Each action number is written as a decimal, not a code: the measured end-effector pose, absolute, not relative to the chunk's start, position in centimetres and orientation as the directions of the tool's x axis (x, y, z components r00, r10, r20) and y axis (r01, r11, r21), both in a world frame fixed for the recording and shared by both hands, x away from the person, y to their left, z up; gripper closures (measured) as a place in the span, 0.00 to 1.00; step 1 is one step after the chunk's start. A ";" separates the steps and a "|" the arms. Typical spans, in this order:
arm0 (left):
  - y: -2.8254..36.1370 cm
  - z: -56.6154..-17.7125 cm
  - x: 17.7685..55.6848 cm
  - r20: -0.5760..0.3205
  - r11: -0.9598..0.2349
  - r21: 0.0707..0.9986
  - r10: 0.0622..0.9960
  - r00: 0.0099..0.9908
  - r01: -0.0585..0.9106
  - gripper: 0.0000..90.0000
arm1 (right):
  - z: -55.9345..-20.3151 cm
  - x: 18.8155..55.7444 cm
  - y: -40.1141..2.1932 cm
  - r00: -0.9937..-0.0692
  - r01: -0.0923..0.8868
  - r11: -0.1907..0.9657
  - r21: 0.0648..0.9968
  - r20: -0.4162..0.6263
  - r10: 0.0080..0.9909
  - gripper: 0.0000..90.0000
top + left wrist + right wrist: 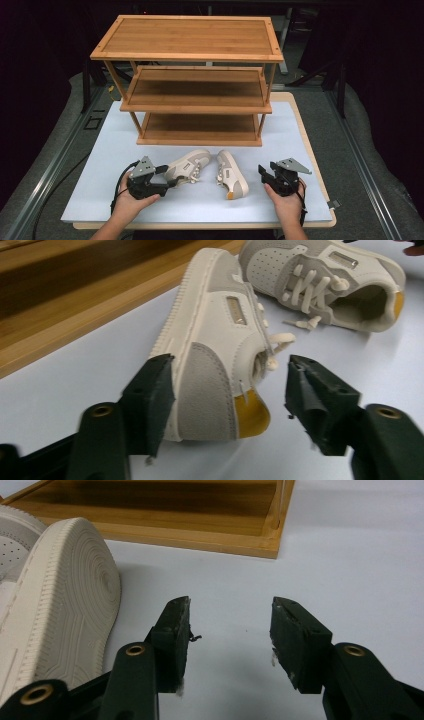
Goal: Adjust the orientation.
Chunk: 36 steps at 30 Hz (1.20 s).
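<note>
Though seemingly tipped, left shoe (215, 345) heel faces left gripper (227, 385)

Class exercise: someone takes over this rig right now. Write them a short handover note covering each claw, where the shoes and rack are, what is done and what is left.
Left claw: jaws wide open around the heel of the left shoe, pads not pressing.
Right claw: open, nothing between the jaws, beside the right shoe.
Both shoes lie on their sides on the white table, in front of the wooden rack, whose shelves hold nothing.
Done: neither shoe is on a shelf.
Left: probably grip each shoe and set it on the rack.
</note>
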<state>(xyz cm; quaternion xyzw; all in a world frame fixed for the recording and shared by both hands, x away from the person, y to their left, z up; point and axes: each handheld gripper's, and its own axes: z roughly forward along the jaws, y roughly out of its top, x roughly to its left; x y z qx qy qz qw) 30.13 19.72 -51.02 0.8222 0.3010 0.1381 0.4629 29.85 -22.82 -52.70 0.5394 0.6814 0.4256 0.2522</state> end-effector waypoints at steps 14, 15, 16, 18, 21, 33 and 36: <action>19.9 -51.4 31.9 0.016 -0.408 0.844 0.668 0.744 0.348 0.31 | -52.8 29.9 -23.0 -0.276 0.532 0.033 0.846 0.136 0.952 0.55; 19.9 -51.5 32.1 0.015 -0.404 0.846 0.671 0.741 0.348 0.30 | -52.8 29.9 -23.0 -0.279 0.531 0.030 0.847 0.141 0.950 0.55; 19.9 -51.6 32.2 0.018 -0.407 0.844 0.673 0.739 0.350 0.28 | -52.9 30.0 -23.1 -0.278 0.532 0.025 0.846 0.147 0.949 0.55; 19.8 -51.9 32.5 0.032 -0.414 0.840 0.683 0.730 0.351 0.27 | -52.9 30.0 -23.1 -0.274 0.536 0.018 0.844 0.154 0.949 0.55; 19.9 -52.0 32.8 0.031 -0.412 0.838 0.690 0.723 0.358 0.27 | -52.9 30.0 -23.2 -0.274 0.538 0.012 0.843 0.162 0.948 0.55; 19.7 -52.6 33.5 0.027 -0.430 0.798 0.725 0.688 0.422 0.39 | -53.0 30.1 -23.4 -0.269 0.543 -0.005 0.840 0.180 0.946 0.55; 19.5 -52.5 33.3 0.030 -0.426 0.794 0.740 0.671 0.434 0.42 | -53.0 30.0 -23.4 -0.269 0.541 -0.007 0.841 0.180 0.946 0.55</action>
